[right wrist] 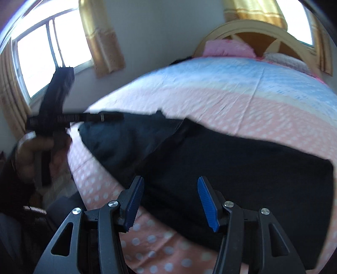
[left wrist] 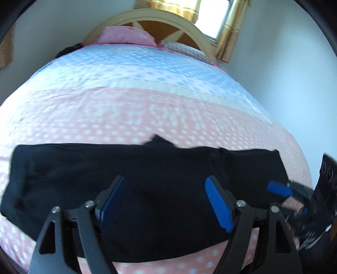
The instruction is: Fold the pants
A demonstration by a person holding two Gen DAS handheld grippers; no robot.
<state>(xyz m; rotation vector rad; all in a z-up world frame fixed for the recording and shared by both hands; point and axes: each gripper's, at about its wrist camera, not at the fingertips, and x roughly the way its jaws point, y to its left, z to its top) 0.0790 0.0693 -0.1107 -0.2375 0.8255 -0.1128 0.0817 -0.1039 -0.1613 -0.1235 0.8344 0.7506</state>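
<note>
Black pants (left wrist: 84, 168) lie folded in a long band across the near part of the bed, with a small flap sticking up at the far edge. They also show in the right wrist view (right wrist: 242, 164). My left gripper (left wrist: 164, 202) is open and empty, hovering just above the middle of the pants. My right gripper (right wrist: 170, 202) is open and empty above the near edge of the pants. The right gripper also shows at the right edge of the left wrist view (left wrist: 280, 189). The left gripper's body shows at the left of the right wrist view (right wrist: 61, 99), held by a hand.
The bed (left wrist: 147, 105) has a pink and blue dotted cover. Pink pillows (left wrist: 126, 35) lie at a wooden headboard (left wrist: 160, 19). Windows with gold curtains (right wrist: 101, 38) stand behind. The bed's near edge lies just below the grippers.
</note>
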